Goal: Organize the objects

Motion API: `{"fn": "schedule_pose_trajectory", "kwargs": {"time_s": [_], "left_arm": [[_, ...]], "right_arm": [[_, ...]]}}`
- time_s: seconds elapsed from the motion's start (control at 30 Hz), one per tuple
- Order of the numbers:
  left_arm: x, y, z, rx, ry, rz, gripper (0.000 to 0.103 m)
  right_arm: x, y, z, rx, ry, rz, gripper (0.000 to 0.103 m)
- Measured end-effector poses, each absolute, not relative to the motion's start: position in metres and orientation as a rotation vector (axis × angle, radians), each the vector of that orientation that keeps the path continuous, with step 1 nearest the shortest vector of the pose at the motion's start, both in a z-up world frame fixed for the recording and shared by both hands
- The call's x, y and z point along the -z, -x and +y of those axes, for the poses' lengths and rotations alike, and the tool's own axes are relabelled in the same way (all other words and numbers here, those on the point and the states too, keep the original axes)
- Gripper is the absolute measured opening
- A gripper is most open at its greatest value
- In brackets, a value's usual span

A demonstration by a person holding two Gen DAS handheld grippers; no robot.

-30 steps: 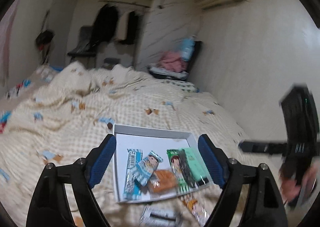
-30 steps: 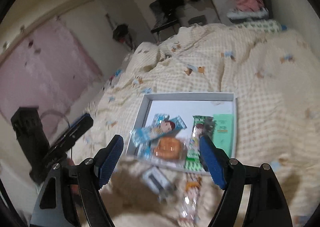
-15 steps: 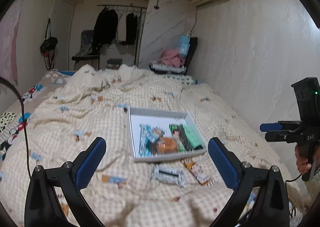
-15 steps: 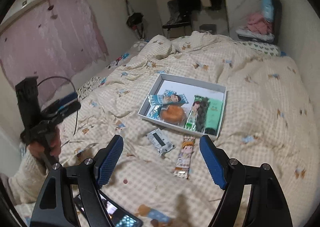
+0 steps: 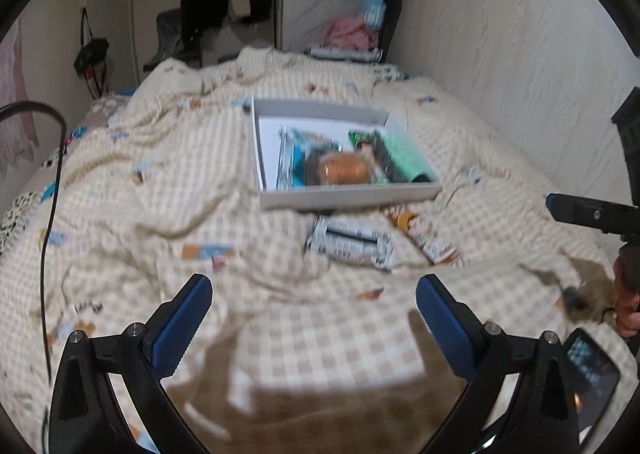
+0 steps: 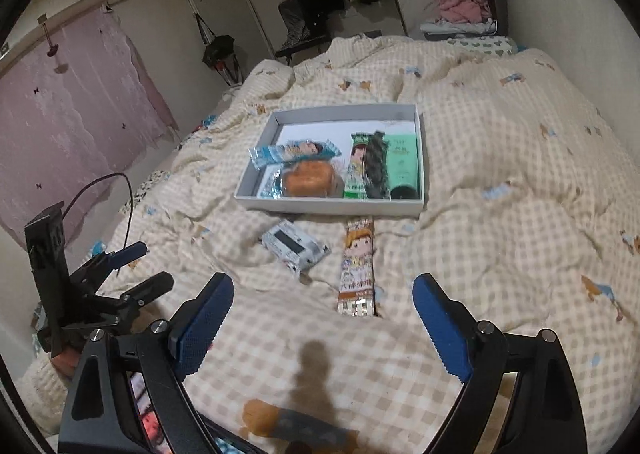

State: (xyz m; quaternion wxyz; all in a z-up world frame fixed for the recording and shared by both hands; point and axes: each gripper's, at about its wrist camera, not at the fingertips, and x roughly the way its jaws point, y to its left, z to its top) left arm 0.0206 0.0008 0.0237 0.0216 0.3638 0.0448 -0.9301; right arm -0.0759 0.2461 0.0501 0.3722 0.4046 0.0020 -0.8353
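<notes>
Motion blur smears the packets in the white box, and a phone is cut off by the frame's edge.

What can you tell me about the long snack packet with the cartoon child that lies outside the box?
The long snack packet is a narrow, glossy wrapper printed with a cartoon child in an orange hat above a patterned lower half. It lies flat on the checked bedspread, lengthwise toward the white box, its far end close to or at the box's near wall. A white-and-black packet lies just beside it, apart. Nothing grips it. The left wrist view shows it blurred.
</notes>
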Motion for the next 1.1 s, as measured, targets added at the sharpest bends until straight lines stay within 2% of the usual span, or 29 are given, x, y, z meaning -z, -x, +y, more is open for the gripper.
{"fn": "schedule_pose_trajectory", "kwargs": {"time_s": [0.33, 0.7, 1.1], "left_arm": [[-0.014, -0.02, 0.005, 2.86, -1.171, 0.12, 0.102], [-0.006, -0.016, -0.006, 2.833, -1.221, 0.214, 0.102], [-0.002, -0.014, -0.006, 2.824, -1.254, 0.22, 0.102]], "right_arm": [[-0.019, 0.077, 0.251, 2.1, -1.121, -0.075, 0.092], [-0.016, 0.075, 0.248, 2.087, -1.137, -0.063, 0.092], [-0.015, 0.076, 0.248, 2.08, -1.146, -0.068, 0.092]]}}
